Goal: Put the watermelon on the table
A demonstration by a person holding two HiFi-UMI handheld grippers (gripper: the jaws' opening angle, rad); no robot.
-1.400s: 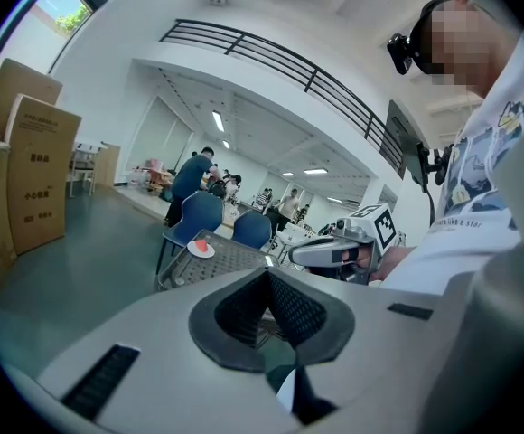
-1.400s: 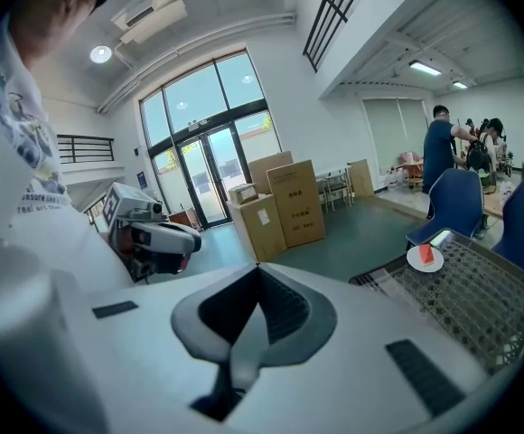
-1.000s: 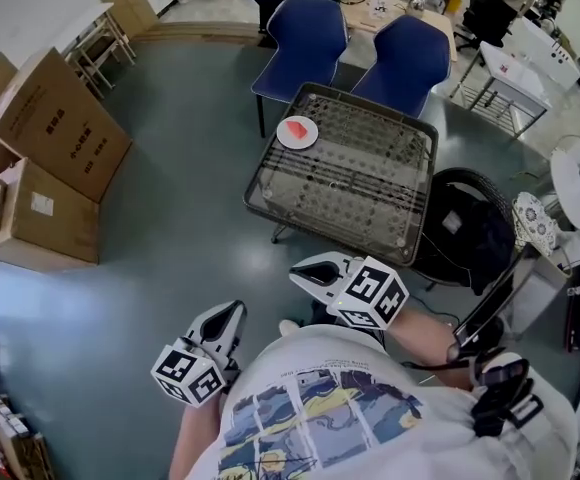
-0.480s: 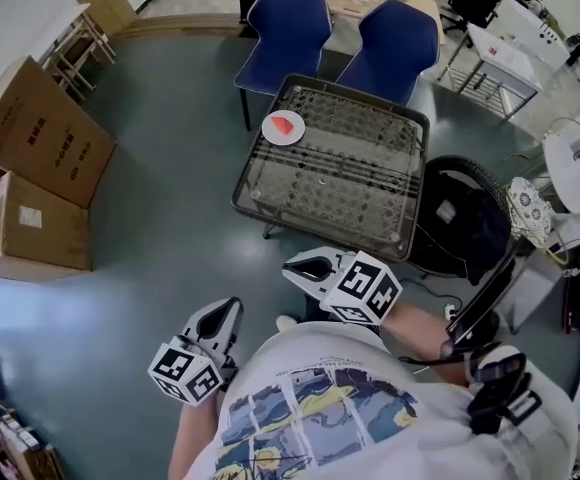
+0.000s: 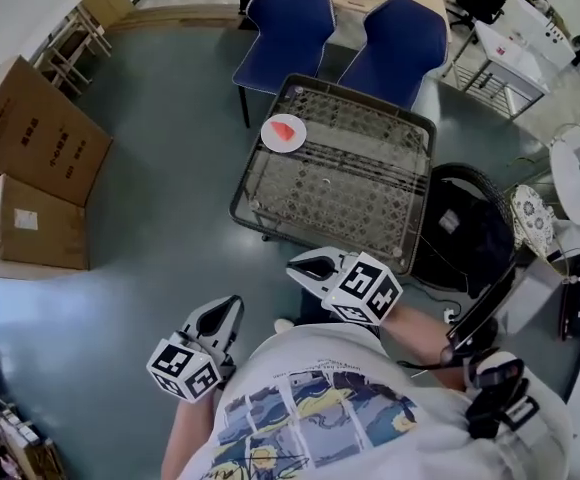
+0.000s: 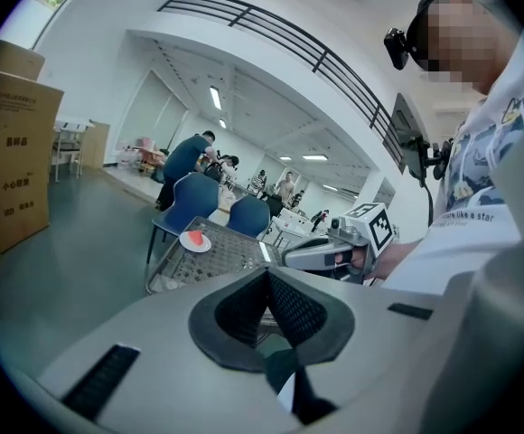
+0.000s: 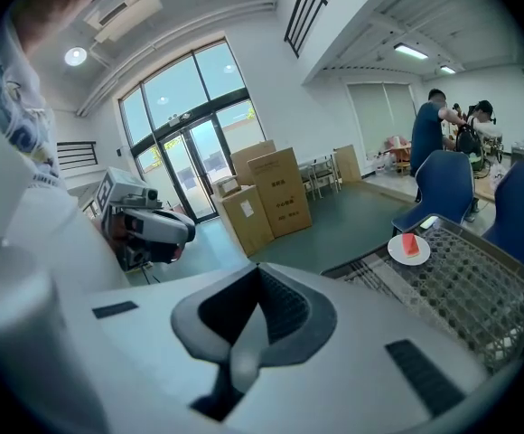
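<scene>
A: Head view first: closing in on the table (image 5: 355, 193) over the last second, and pushing the cardboard boxes (image 5: 30, 128) toward the left edge?

B: Yes, but only slightly. Carrying both tools along too: left hand-held gripper (image 5: 234, 306) and right hand-held gripper (image 5: 298, 265), hanging short of the near rim and touching nothing.

A: And finding the watermelon (image 5: 286, 128) where?

B: Already lying on a white plate (image 5: 268, 138) at the table's far left corner, same as a second ago. Probably meaning one of two things: either sitting there finished, or waiting to be moved off the plate. Not telling which from here.

A: Left gripper view?

B: Showing jaws pressed together, gripping nothing. Looking past them at the slice on its plate, well apart, with the right hand-held gripper hovering off to the right.

A: Right gripper view?

B: Same again: jaws closed tight, nothing between. Peering across the table's perforated top at the red slice near the far edge.

A: And blocking the way?

B: Crowding the far side, two blue chairs (image 5: 282, 23). Slumping just beside the right edge, a black bag (image 5: 460, 233). Moving about farther back, people (image 6: 188, 156). Leaving the near side free for approaching, by the look of it.
</scene>
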